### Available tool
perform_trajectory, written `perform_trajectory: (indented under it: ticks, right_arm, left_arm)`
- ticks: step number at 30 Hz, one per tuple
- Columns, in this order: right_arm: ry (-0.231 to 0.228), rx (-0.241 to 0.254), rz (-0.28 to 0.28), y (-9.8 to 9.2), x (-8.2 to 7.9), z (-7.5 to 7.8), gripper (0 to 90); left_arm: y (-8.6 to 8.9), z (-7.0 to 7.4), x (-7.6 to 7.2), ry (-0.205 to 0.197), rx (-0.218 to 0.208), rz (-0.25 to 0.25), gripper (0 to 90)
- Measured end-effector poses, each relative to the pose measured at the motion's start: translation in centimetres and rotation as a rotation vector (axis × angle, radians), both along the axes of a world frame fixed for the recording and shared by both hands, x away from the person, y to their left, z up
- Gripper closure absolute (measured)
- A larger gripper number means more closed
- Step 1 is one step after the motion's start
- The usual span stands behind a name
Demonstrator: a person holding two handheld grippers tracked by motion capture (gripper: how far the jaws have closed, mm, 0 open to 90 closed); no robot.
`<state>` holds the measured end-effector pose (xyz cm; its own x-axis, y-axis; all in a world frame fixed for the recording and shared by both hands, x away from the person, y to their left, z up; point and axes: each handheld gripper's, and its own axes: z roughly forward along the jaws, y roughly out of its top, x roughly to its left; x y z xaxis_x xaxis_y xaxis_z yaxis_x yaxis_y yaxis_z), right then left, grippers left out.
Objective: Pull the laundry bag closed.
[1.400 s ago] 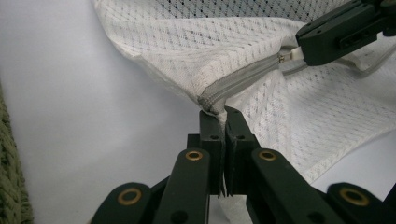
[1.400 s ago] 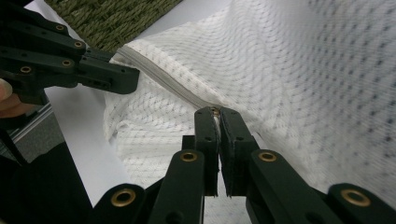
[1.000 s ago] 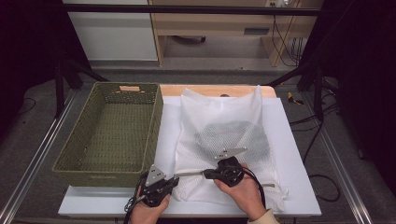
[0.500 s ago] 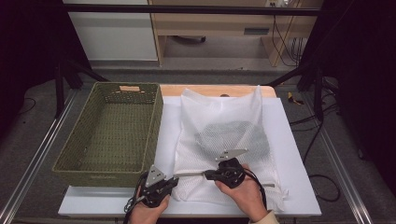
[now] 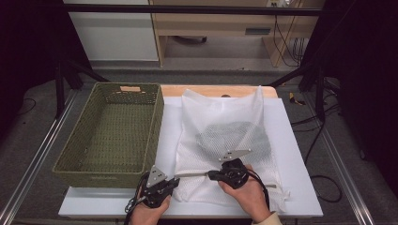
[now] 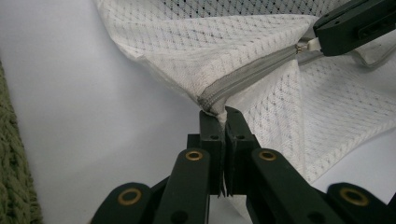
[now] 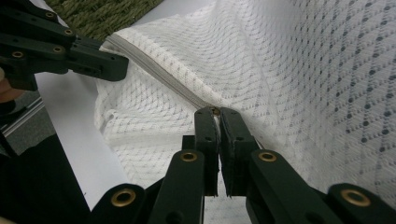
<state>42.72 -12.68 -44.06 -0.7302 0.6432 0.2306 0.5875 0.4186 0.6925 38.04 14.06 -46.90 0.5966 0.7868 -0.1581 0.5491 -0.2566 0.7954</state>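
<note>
A white mesh laundry bag [image 5: 225,126] lies flat on the table with a dark garment [image 5: 234,138] inside it. Its grey zipper [image 5: 192,175] runs along the near edge, stretched between my two grippers. My left gripper [image 5: 175,178] is shut on the bag's corner at the zipper's end [image 6: 212,100]. My right gripper [image 5: 210,175] is shut on the zipper pull [image 7: 215,111]. In the left gripper view my own gripper [image 6: 219,116] pinches the fabric, and the right gripper [image 6: 322,44] holds the pull [image 6: 306,45] farther along. In the right gripper view my gripper [image 7: 215,114] clamps the pull, with the left gripper [image 7: 119,65] at the upper left.
A green woven basket [image 5: 155,126] stands to the left of the bag. Both rest on a white board [image 5: 291,154] over a wooden table [image 5: 211,90]. Metal rails run along both sides, and cables lie on the floor at the right.
</note>
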Motion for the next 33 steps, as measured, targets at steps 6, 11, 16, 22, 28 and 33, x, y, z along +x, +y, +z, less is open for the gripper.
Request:
perform_trajectory:
  ticks: [6,11,16,22,28,33]
  right_arm:
    - [0.002,-0.005,-0.014,-0.7,-0.2,0.2,86.7]
    - [0.002,-0.005,-0.018,-1.3,-0.4,0.3,86.7]
    - [0.003,-0.003,-0.038,-2.1,-0.3,0.3,86.7]
    - [0.008,0.0,-0.049,-2.7,-0.3,0.3,86.7]
    - [0.016,-0.004,-0.053,-2.9,-0.3,0.1,86.7]
    - [0.012,0.001,-0.051,-3.2,-0.3,0.1,86.7]
  left_arm:
    - [-0.2,0.0,0.0,-0.003,0.002,-0.01,88.1]
    - [0.0,0.1,0.0,-0.007,0.0,-0.003,88.1]
    - [0.0,0.1,0.1,-0.009,0.0,0.0,88.1]
    - [0.1,0.2,0.0,-0.014,0.0,-0.002,88.1]
    - [0.0,0.2,0.0,-0.012,0.003,-0.005,88.1]
    - [0.1,0.2,0.0,-0.013,0.002,0.002,88.1]
